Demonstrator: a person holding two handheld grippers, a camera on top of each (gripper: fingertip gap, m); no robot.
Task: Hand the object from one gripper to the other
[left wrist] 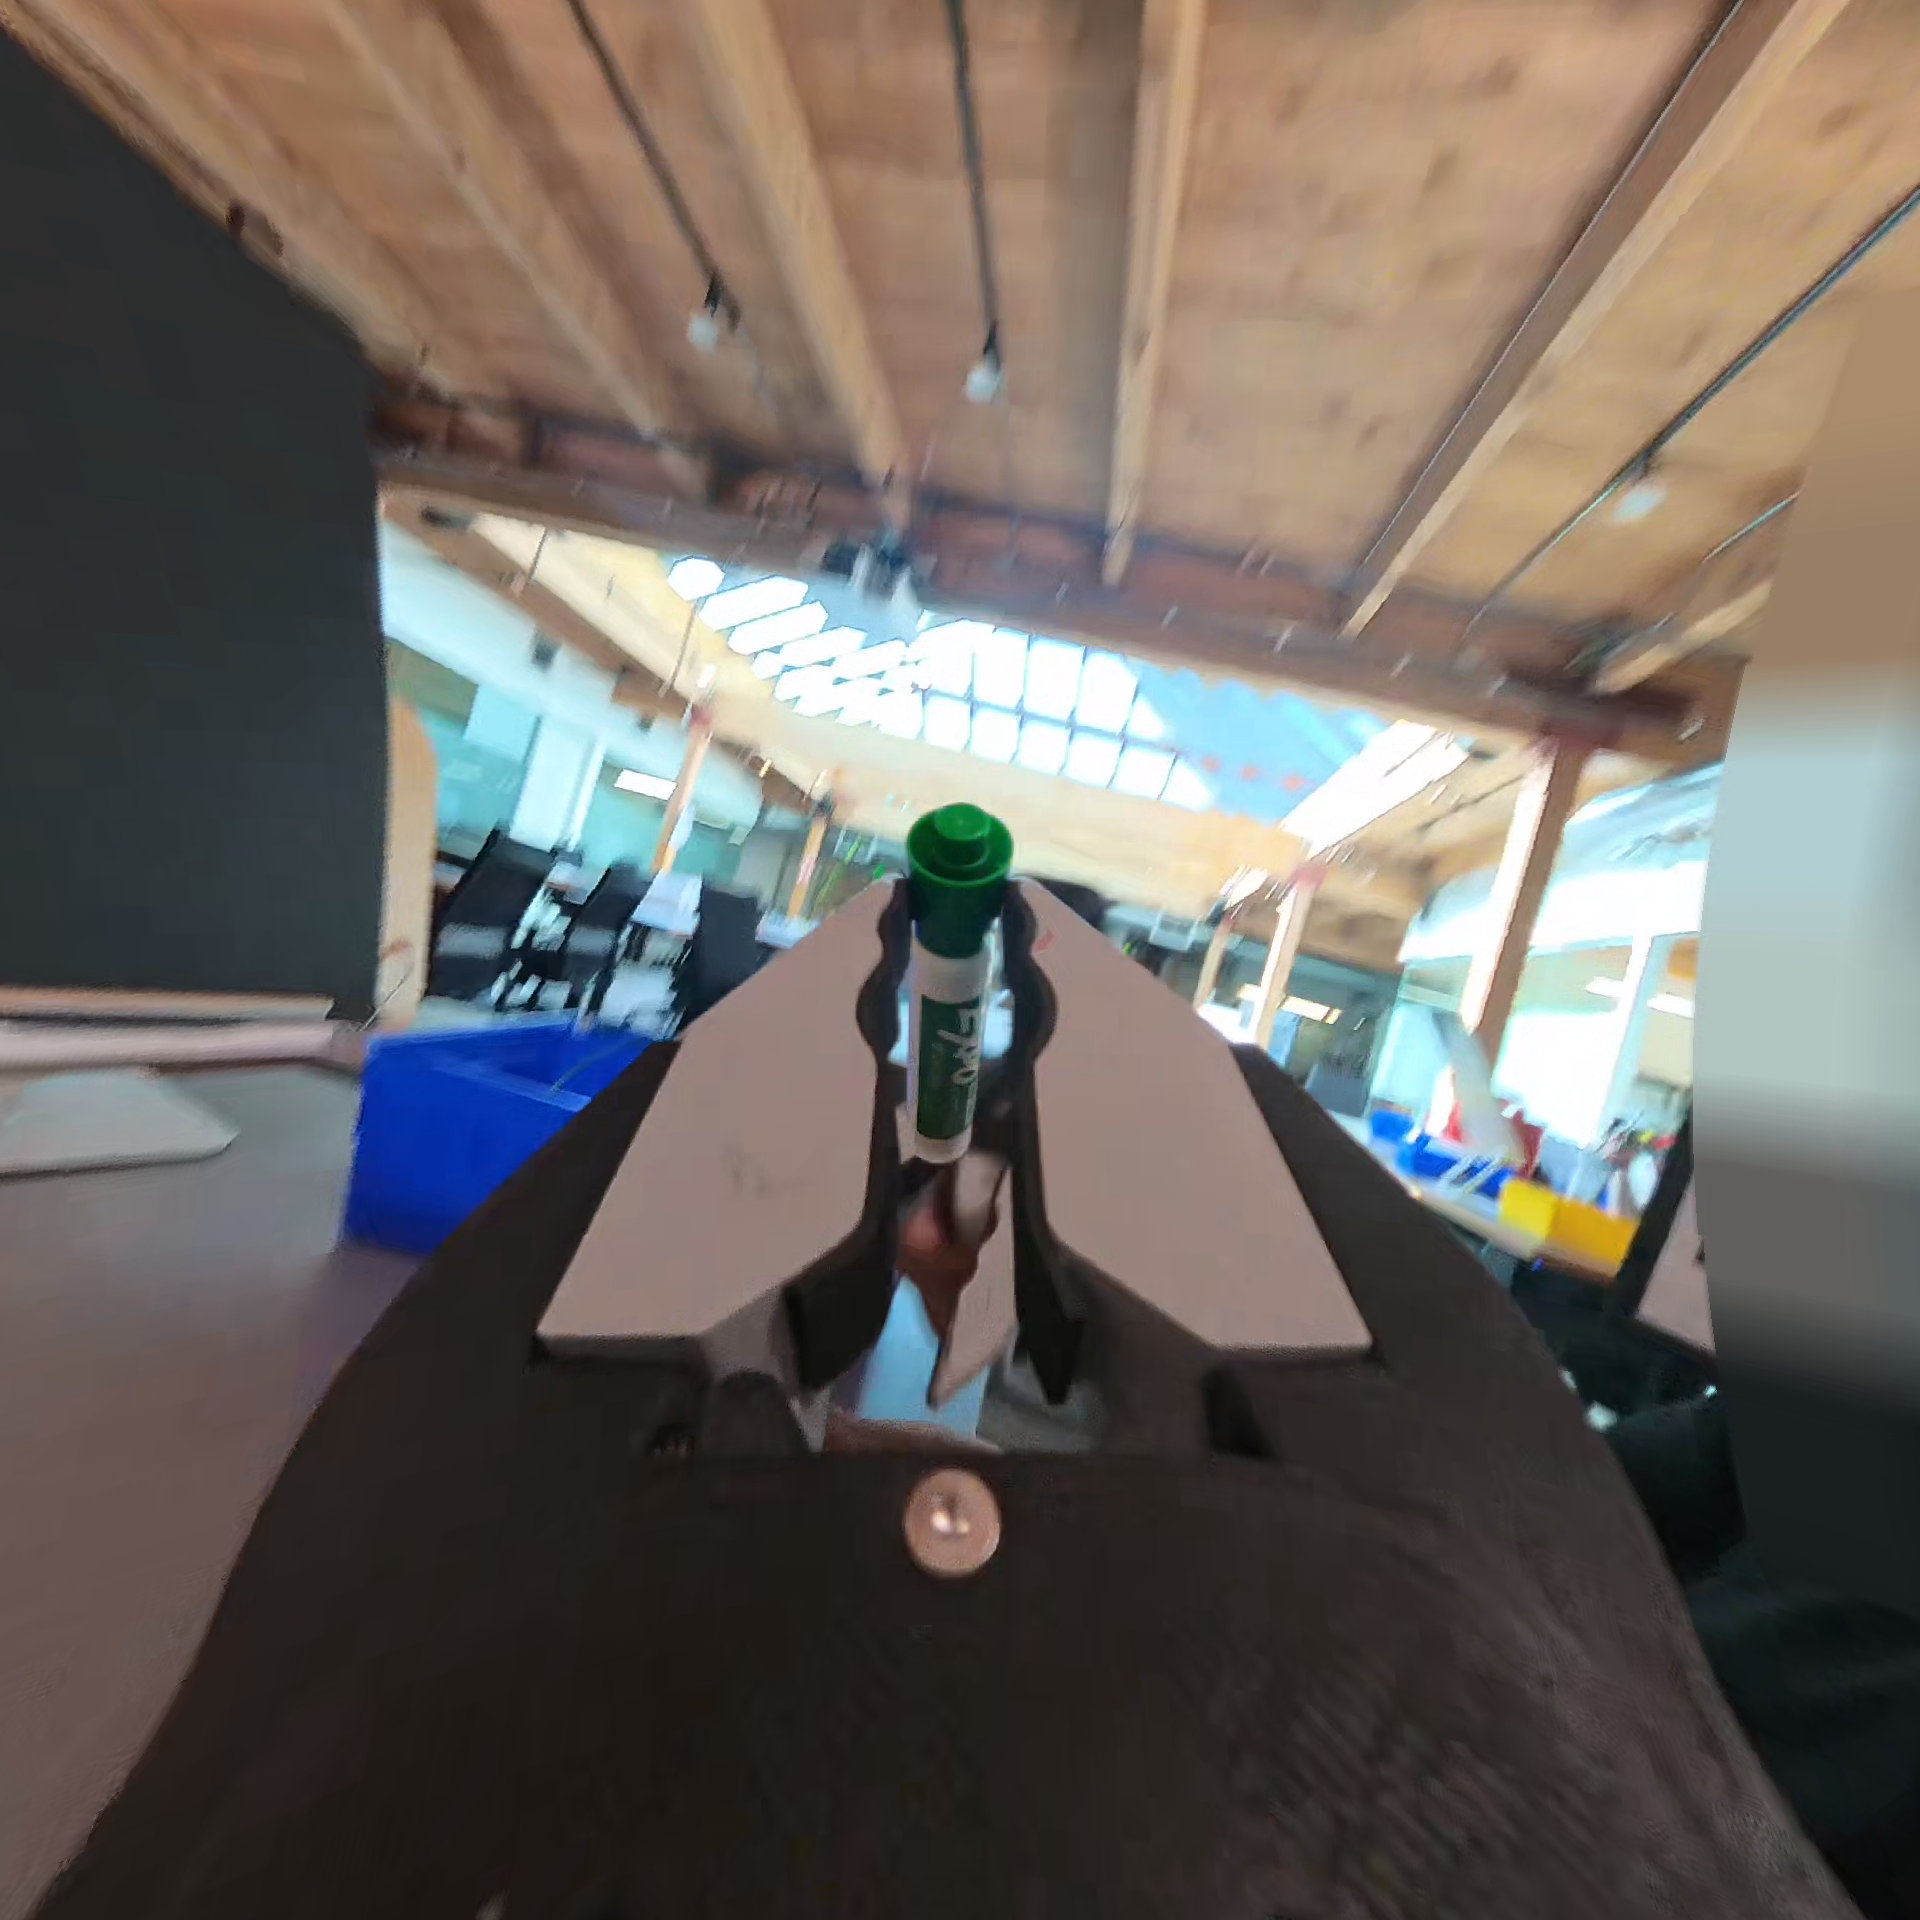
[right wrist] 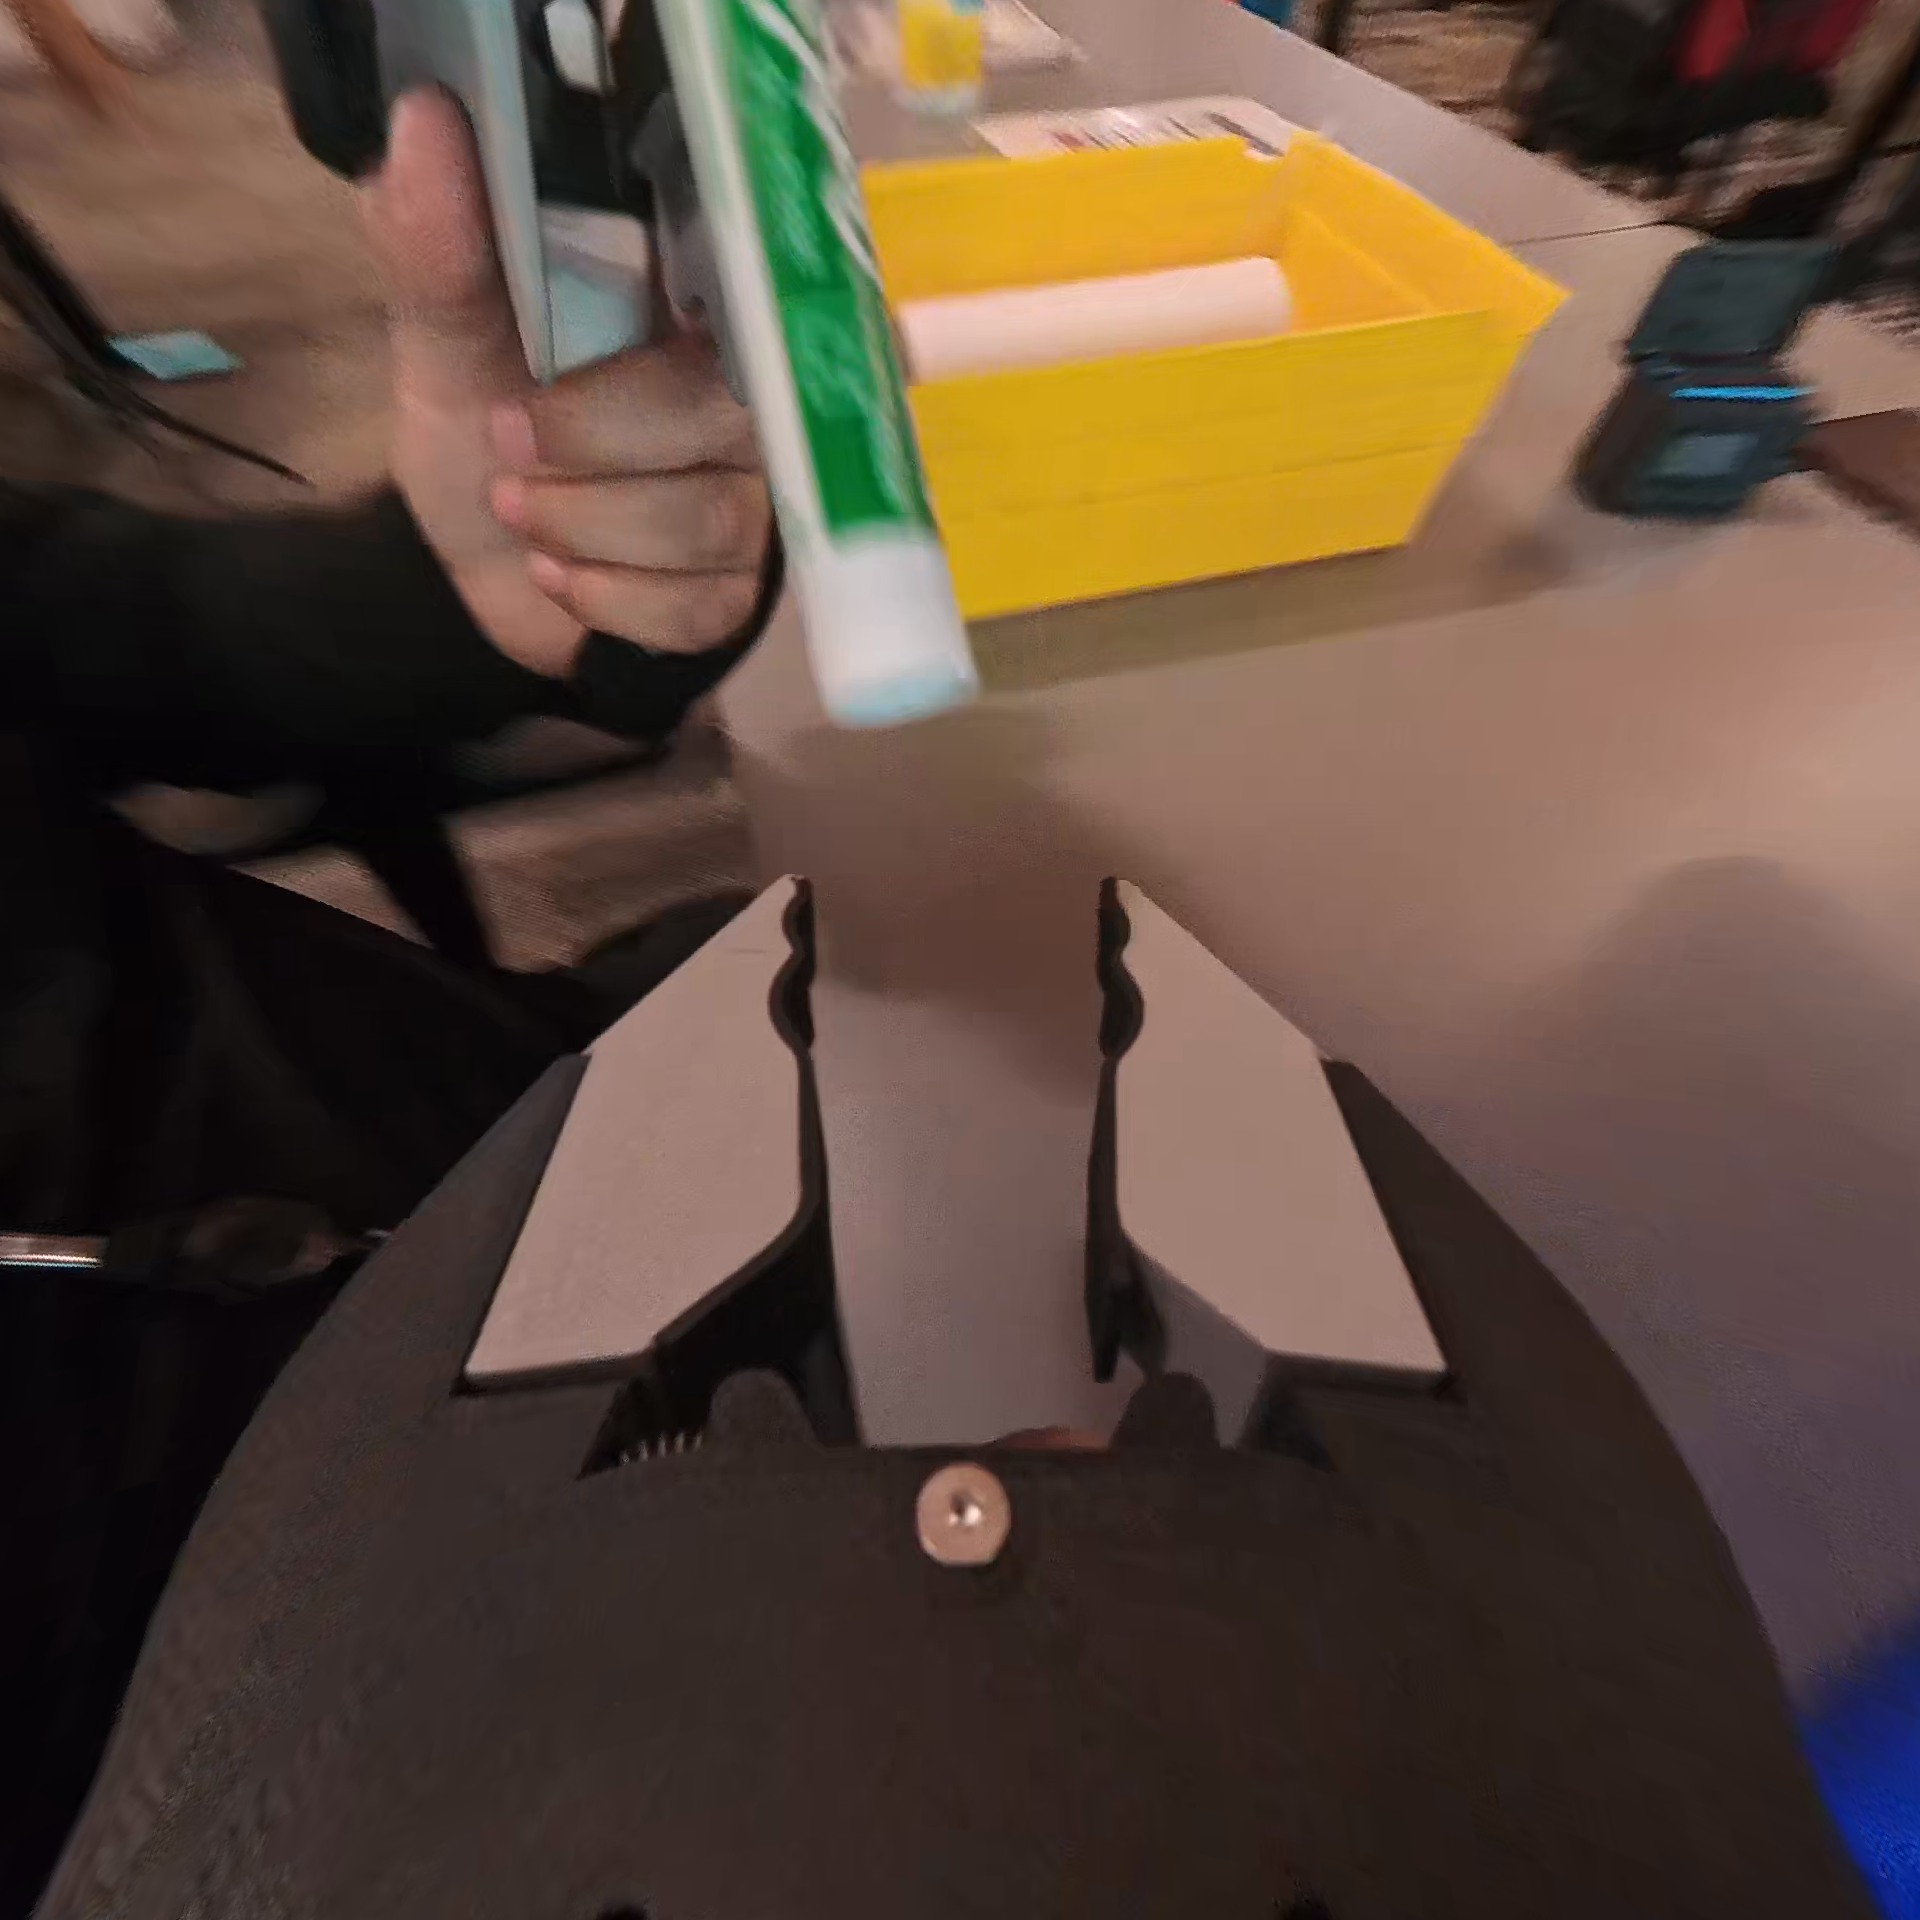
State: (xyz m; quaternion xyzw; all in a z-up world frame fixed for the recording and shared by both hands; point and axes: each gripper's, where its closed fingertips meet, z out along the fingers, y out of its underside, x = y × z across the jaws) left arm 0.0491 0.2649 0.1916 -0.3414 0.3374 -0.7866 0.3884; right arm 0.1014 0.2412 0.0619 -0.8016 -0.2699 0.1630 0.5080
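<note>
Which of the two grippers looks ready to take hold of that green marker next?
The right gripper: its fingers stand open and empty, with the green-and-white marker pen hanging just ahead of them. The left gripper is already shut on the marker, so it can only release.

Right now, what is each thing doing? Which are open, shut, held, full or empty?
Left gripper: shut on the marker.
Marker: capped with its green cap, held up in the air, white end hanging free.
Right gripper: open, holding nothing, below the marker.
Yellow bin: open on top, on the table, with a white roll lying inside.
Blue bin: on the table; contents hidden.
</note>
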